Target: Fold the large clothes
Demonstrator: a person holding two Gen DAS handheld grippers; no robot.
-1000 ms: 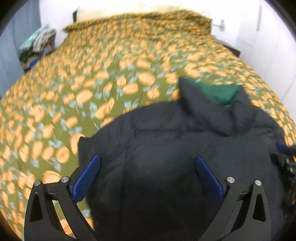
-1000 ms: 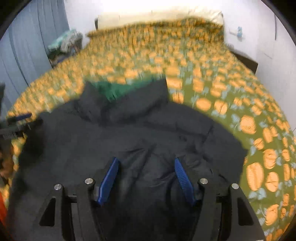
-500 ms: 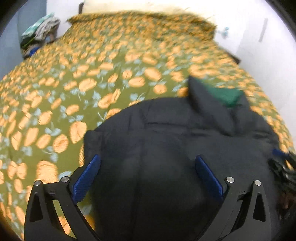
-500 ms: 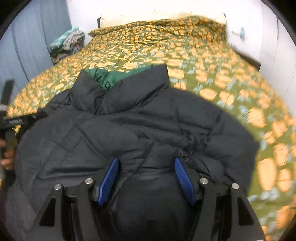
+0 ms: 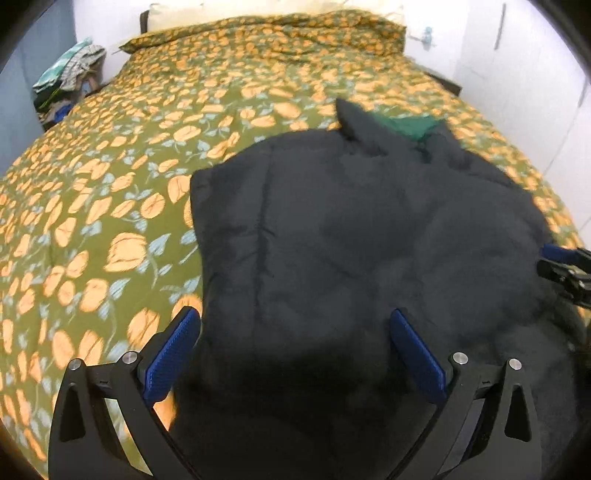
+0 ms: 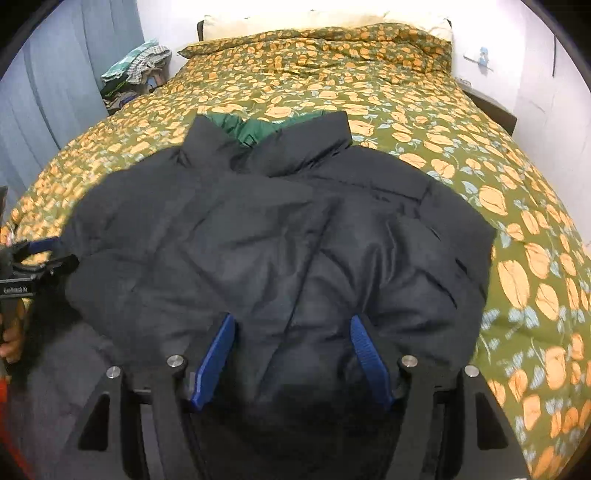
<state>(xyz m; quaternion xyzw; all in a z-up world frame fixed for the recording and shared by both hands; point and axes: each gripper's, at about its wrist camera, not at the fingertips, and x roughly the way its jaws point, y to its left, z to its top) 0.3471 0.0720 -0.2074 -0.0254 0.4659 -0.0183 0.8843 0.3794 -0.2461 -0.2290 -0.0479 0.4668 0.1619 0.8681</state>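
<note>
A large black puffer jacket (image 5: 351, 229) with a green lining (image 5: 406, 125) lies on the bed, collar toward the pillows. It also shows in the right wrist view (image 6: 277, 229), green lining (image 6: 255, 129) at the collar. My left gripper (image 5: 293, 325) is open wide over the jacket's left lower part. My right gripper (image 6: 291, 328) is open over the jacket's lower middle, blue pads either side of a bulge of fabric. Each gripper shows at the edge of the other's view: right one (image 5: 565, 266), left one (image 6: 33, 266).
The bed has a green cover with orange flowers (image 6: 461, 129) and pillows (image 6: 314, 22) at the head. A pile of clothes (image 6: 136, 70) sits at the far left by blue curtains (image 6: 55, 74). A white wall is on the right.
Both grippers have stayed open. The views shifted slightly; the jacket now lies flatter and more spread out, and the left gripper has moved a little to the left.
</note>
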